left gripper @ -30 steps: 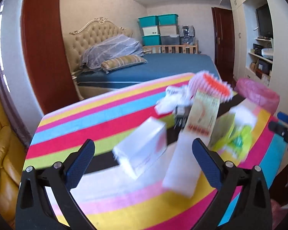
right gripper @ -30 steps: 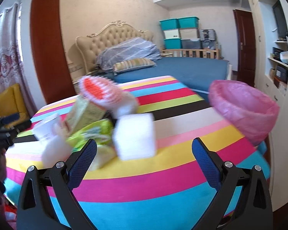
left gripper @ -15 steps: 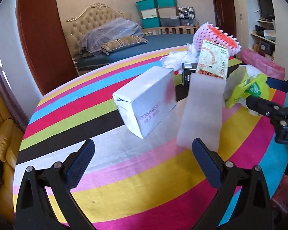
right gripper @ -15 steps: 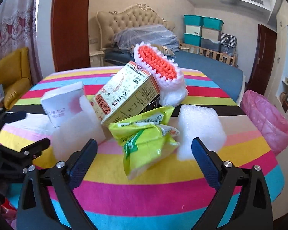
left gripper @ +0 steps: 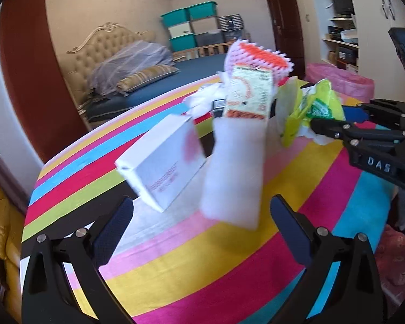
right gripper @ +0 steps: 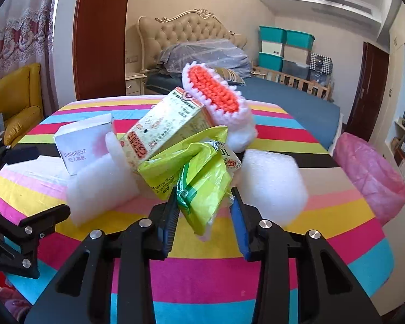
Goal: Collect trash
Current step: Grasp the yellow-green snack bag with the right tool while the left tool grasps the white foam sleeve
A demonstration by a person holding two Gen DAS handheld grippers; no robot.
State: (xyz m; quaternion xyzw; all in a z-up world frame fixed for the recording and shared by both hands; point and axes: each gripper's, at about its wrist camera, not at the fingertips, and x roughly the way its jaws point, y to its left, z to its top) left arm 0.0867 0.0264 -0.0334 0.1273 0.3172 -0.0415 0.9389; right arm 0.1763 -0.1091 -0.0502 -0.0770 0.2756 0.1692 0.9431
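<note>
Trash is piled on a striped round table [right gripper: 256, 283]. My right gripper [right gripper: 205, 210] has closed around a crumpled yellow-green wrapper [right gripper: 199, 178]; its pads press the wrapper's sides. The wrapper also shows in the left wrist view [left gripper: 310, 108]. Behind it lie a green-white carton [right gripper: 164, 127], a white box [right gripper: 81, 143], two white foam pieces [right gripper: 100, 186] [right gripper: 272, 181] and an orange crocheted item [right gripper: 216, 91]. My left gripper [left gripper: 199, 229] is open and empty, just short of the white box [left gripper: 164, 167] and a foam piece [left gripper: 235, 172].
A bin with a pink bag [right gripper: 370, 172] stands past the table's right edge; it also shows in the left wrist view [left gripper: 340, 78]. A yellow armchair [right gripper: 16, 102] is at the left. A bed [right gripper: 283, 102] lies beyond the table.
My right gripper moved in and closed on the yellow-green wrapper. My left gripper shifted slightly and stayed open in front of the white box and foam.
</note>
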